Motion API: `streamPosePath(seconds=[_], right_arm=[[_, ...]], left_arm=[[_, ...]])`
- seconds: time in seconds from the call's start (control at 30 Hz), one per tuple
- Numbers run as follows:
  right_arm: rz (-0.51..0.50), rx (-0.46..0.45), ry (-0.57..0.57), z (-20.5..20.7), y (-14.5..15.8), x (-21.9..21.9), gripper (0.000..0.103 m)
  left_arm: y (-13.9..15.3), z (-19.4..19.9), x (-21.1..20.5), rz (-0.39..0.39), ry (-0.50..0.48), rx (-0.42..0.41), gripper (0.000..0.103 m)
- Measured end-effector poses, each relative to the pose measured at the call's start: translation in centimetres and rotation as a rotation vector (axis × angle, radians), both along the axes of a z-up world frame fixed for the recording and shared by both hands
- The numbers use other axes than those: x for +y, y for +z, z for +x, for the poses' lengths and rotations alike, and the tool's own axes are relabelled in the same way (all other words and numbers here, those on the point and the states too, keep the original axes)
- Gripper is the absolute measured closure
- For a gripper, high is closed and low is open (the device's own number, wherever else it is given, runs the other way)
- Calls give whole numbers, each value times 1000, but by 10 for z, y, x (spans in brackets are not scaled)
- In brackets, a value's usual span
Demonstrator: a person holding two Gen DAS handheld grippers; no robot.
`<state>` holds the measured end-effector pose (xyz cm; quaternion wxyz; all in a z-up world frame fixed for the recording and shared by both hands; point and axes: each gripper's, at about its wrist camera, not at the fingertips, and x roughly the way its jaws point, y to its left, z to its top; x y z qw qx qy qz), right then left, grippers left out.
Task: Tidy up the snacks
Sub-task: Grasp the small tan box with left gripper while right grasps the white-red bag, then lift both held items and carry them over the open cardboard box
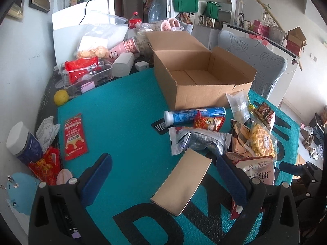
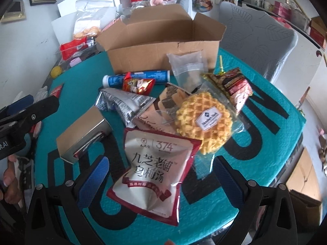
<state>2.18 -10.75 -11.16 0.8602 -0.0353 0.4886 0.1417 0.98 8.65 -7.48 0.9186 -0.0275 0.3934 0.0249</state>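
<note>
The left gripper hung with its blue pads spread wide and nothing between them, poised over a small gold box that lay flat on the mat. The right gripper was equally agape and empty, its pads either side of a white and red pouch without pinching it. Sorting looked barely begun: the cardboard box stood open and seemed empty, while the snacks lay in a loose heap in front of it.

That heap held a waffle in clear wrap, a silver packet, a blue tube on its side near the box's front wall, a small red packet resting against the tube, a clear bag leaning on the box, and a dark red wrapper to the right. A red sachet lay well apart on the left.

The next move probably called for either gripper to drop, close on the item under it and carry it into the box; the pouch was soft and slippery, so a pinch near its edge would be wise, and the gold box sat skewed to the left pads, so the wrist might need turning.

All this sat on a teal mat with big black letters, over a table crowded at the back with a clear tray, a yellow ball and a cola bottle. Green bags hung on the far wall, and a grey chair stood behind the box
</note>
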Motion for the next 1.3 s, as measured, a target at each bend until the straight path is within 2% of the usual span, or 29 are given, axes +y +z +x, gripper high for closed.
streamPosePath(seconds=[0.17,0.4,0.47,0.53,0.57,0.77,0.83,0.9,0.97,1.03,1.1,1.2,1.3], right_arm=[[-6,51,6,9,-21,7,0],[-116,13,29,10,-30,20,1],[-121,6,39,10,-32,20,7],[-85,28,49,10,-35,17,23],[-54,46,51,11,-37,15,26],[-35,20,84,7,-37,10,32],[-32,16,94,6,-37,9,34],[-33,14,104,6,-36,6,36],[-25,18,112,6,-35,4,37],[-20,19,120,6,-35,0,38],[-14,20,128,7,-35,0,38],[2,19,140,6,-34,-5,42],[33,24,153,5,-32,-10,50]], left_arm=[[-13,4,0,-3,-10,38,0],[-35,15,-12,28,-54,113,0],[-41,17,-14,20,-73,132,0],[-45,18,-16,14,-82,151,0],[-48,20,-16,15,-84,160,0],[-66,26,-19,23,-93,210,0],[-71,27,-21,23,-97,217,4],[-78,29,-23,18,-101,237,18],[-83,31,-25,8,-96,249,22],[-81,29,-26,9,-84,221,36],[-78,29,-25,-3,-71,213,59],[-77,31,-25,-5,-56,217,60],[-74,30,-25,-19,-50,220,60]])
